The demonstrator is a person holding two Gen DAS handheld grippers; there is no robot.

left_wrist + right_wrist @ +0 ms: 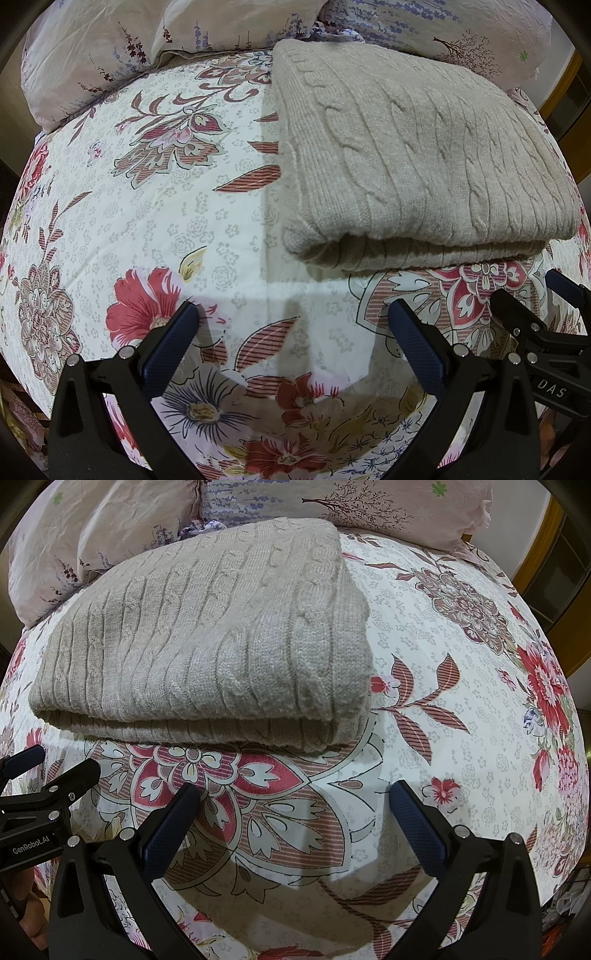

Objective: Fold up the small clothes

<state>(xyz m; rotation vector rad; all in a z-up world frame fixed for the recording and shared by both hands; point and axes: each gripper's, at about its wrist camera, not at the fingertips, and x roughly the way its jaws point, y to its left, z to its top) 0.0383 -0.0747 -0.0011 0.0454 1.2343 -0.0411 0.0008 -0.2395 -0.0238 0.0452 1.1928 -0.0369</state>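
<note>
**Folded sweater on the floral bedspread**

The beige cable-knit sweater [417, 155] lies folded in a thick rectangle on the bedspread [155, 206], its folded edge facing both tools and its long axis running away toward the pillows [110, 48]. Left gripper [293, 328] and right gripper [293, 808] hover just short of it — fingers spread wide, holding nothing.

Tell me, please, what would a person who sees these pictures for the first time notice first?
The eye goes first to the folded beige cable-knit sweater, lying in a neat thick stack on the floral bedsheet, with pale pillows behind it. Next come the two grippers near the camera: the left gripper and the right gripper both stand open and empty over the sheet, just short of the sweater's near edge.
</note>
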